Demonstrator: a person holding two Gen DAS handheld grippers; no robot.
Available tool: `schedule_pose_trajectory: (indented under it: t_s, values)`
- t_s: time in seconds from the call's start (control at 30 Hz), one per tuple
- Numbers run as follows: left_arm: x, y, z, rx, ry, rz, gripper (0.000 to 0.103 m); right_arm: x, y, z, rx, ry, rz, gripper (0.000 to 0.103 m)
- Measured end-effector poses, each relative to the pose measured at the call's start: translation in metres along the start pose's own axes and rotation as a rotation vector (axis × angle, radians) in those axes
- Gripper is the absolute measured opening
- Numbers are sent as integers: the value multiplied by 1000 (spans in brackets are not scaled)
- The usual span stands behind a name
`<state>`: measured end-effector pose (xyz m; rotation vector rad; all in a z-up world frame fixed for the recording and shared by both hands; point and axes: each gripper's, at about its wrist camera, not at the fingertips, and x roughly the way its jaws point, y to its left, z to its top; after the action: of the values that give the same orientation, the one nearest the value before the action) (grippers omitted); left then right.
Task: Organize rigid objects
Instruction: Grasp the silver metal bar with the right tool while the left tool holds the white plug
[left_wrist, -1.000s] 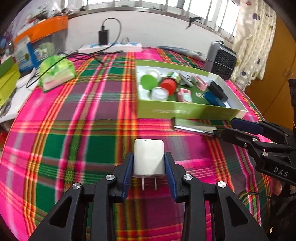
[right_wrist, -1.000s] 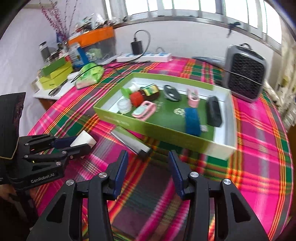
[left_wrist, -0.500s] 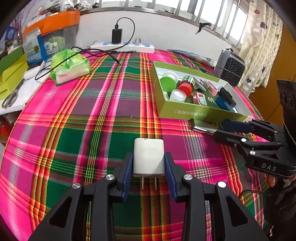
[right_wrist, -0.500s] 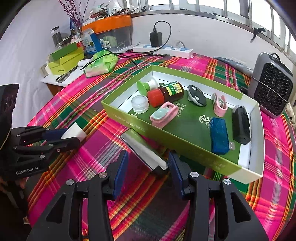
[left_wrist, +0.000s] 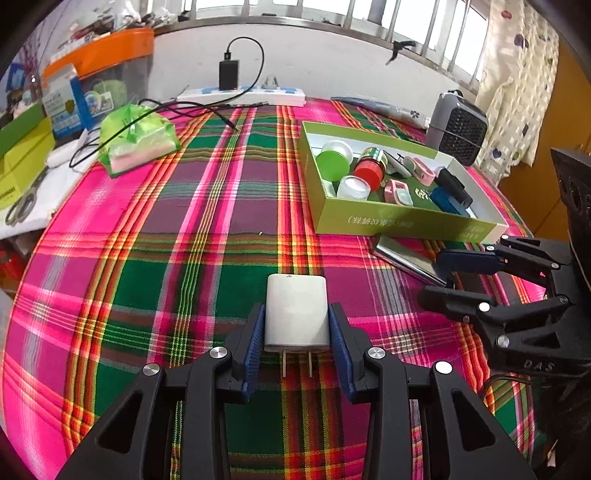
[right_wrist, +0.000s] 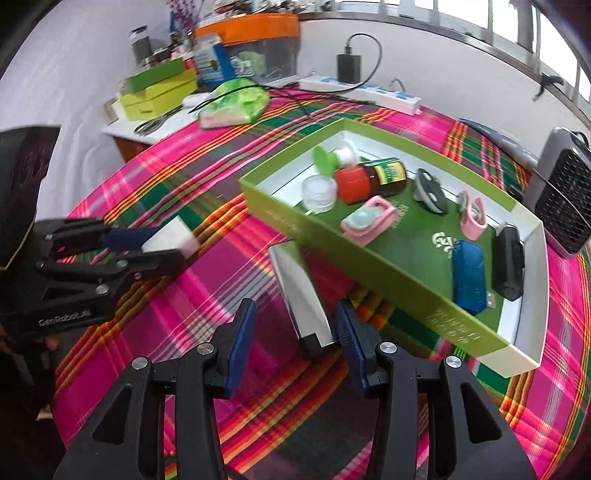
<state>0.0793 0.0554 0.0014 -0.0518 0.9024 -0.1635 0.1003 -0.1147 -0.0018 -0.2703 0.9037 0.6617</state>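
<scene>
A white wall charger (left_wrist: 296, 310) lies on the plaid cloth, prongs toward the camera. It sits between the blue pads of my left gripper (left_wrist: 296, 332), whose jaws are opening while the pads still lie against its sides. The right wrist view shows the charger (right_wrist: 170, 236) in the left gripper (right_wrist: 168, 246). A flat silver-white bar (right_wrist: 303, 295) lies on the cloth beside the green box (right_wrist: 369, 273). My right gripper (right_wrist: 295, 336) stands open astride the bar's near end, its right pad close to it. From the left wrist view the right gripper (left_wrist: 434, 275) is at the bar (left_wrist: 402, 254).
The green box (left_wrist: 399, 221) holds jars, a red-capped bottle, pink clips and blue and black sticks. Behind it stands a small grey heater (left_wrist: 460, 133). A green bag (left_wrist: 136, 136), cables and a power strip (left_wrist: 240, 96) lie at the back; boxes and scissors at far left.
My right gripper has come forward and down, rolling a little, so the bar's near end now lies between its jaws. The left gripper has stayed in place with the charger.
</scene>
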Motion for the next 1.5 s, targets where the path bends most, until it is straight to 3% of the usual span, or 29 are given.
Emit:
schedule_pose_trajectory:
  t_s: [0.17, 0.27, 0.6, 0.93, 1.17, 1.33, 1.5]
  values:
    - [1, -3, 0, 22, 1, 11, 36, 1, 5, 0, 1, 5, 22, 46]
    - [2, -5, -1, 42, 3, 6, 42, 5, 7, 2, 7, 11, 5, 46]
    - [3, 0, 2, 23, -3, -23, 43, 12, 13, 6, -8, -8, -55, 46]
    - [5, -11, 2, 60, -3, 40, 43, 12, 14, 5, 9, -26, -82, 45]
    - [6, -9, 4, 44, -5, 49, 40, 10, 10, 5, 24, -34, -88, 30]
    - [5, -5, 4, 20, -6, 57, 33, 9, 12, 4, 15, -35, -89, 27]
    - [4, -5, 4, 17, -7, 58, 33, 8, 14, 3, 16, -36, -86, 25]
